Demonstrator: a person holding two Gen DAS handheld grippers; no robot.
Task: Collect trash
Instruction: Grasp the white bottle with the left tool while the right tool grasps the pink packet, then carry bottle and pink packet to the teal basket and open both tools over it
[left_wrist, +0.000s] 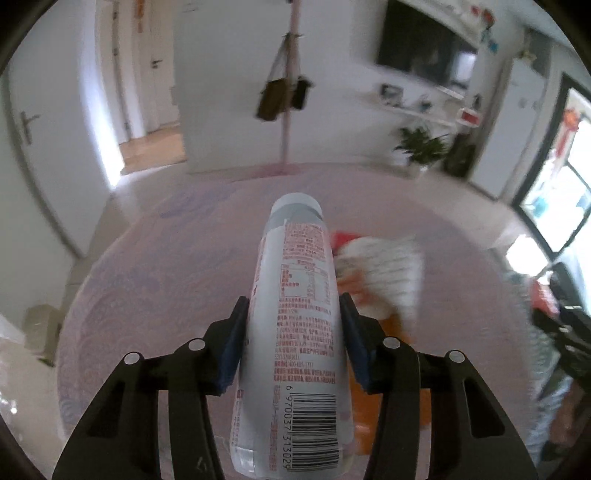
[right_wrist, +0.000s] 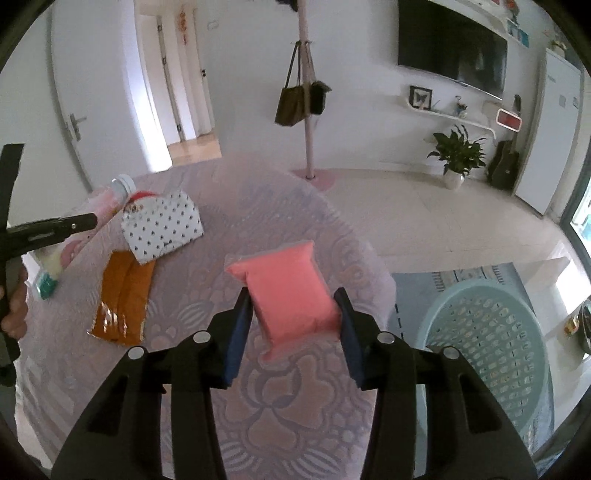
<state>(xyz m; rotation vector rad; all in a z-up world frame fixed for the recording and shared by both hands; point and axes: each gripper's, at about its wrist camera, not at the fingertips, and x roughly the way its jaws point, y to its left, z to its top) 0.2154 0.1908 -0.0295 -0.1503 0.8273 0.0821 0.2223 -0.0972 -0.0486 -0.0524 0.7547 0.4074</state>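
Observation:
My left gripper (left_wrist: 293, 306) is shut on a plastic bottle (left_wrist: 299, 314) with a white and red printed label, held above the round table; the bottle also shows at the left of the right wrist view (right_wrist: 110, 199). My right gripper (right_wrist: 293, 299) is around a pink packet (right_wrist: 291, 291) that lies on the table, its pads at the packet's sides with small gaps. A white dotted wrapper (right_wrist: 162, 225) and an orange packet (right_wrist: 123, 295) lie on the table to the left; both show blurred in the left wrist view, wrapper (left_wrist: 384, 273).
The round table has a pink patterned cloth (right_wrist: 280, 398). A pale blue plastic basket (right_wrist: 491, 343) stands on the floor to the right. A coat stand with bags (right_wrist: 306, 99), a potted plant (right_wrist: 456, 155) and a TV (right_wrist: 450, 55) are beyond.

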